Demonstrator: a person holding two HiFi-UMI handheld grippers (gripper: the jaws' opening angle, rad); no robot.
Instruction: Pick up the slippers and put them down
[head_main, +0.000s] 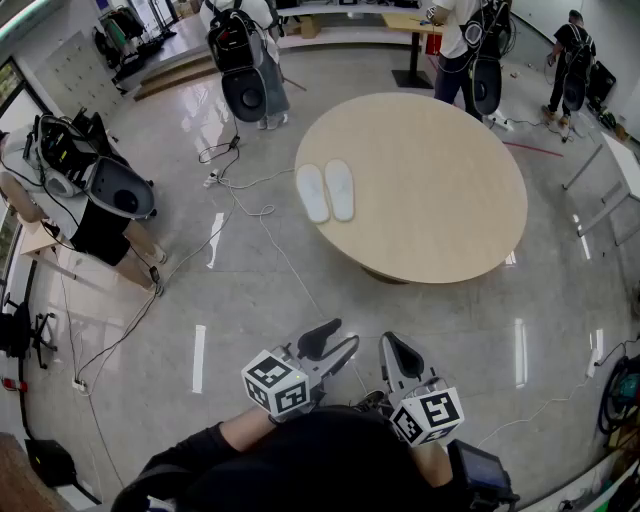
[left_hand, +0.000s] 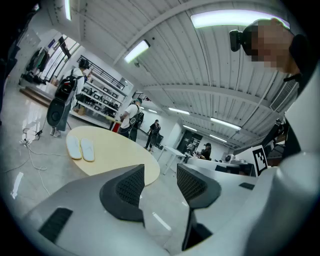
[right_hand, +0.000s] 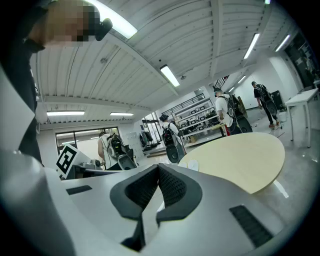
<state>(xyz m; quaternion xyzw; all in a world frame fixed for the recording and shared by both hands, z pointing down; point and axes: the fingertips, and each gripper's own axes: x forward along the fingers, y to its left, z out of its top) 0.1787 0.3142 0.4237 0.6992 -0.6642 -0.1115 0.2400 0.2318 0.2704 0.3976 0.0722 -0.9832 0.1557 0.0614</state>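
Two slippers (head_main: 326, 191) on table (head_main: 440, 200), well beyond left tool (head_main: 336, 339), right tool (head_main: 392, 349)

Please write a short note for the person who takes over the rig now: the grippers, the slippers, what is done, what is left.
Left gripper: open, empty.
Right gripper: shut, empty.
Slippers: two white ones, side by side on the round table, near its left edge in the head view, well away from both grippers.
Done: nothing yet, no slipper is held.
Left: go to the table, pick up the slippers, put them down.
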